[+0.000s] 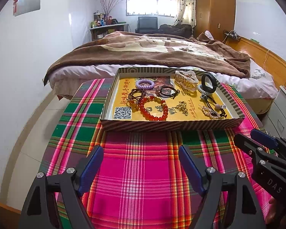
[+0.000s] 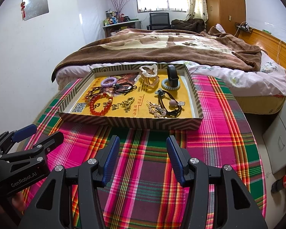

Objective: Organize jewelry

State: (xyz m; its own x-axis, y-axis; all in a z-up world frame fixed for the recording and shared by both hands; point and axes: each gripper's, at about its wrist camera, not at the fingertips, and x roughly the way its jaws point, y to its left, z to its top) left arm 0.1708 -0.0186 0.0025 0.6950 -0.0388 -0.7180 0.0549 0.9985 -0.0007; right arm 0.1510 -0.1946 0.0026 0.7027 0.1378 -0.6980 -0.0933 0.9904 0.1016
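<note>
A shallow striped box tray (image 1: 169,125) (image 2: 131,123) with a yellow floor sits on the plaid cloth. It holds a red bead bracelet (image 1: 153,107) (image 2: 100,105), a dark bead bracelet (image 1: 136,93), a purple coil hair tie (image 1: 145,84) (image 2: 108,81), a gold chain (image 1: 183,106) (image 2: 127,102), a clear claw clip (image 1: 186,80) (image 2: 149,74), a black band (image 1: 209,83) (image 2: 171,76) and black hair ties (image 1: 167,91) (image 2: 167,103). My left gripper (image 1: 141,152) is open and empty before the tray. My right gripper (image 2: 142,143) is open and empty too.
The round table wears a pink, green and orange plaid cloth (image 1: 139,171) (image 2: 219,133). A bed with a brown blanket (image 1: 152,51) (image 2: 162,47) stands right behind the table. White drawers (image 2: 282,137) stand to the right. A bottle (image 2: 284,179) lies on the floor.
</note>
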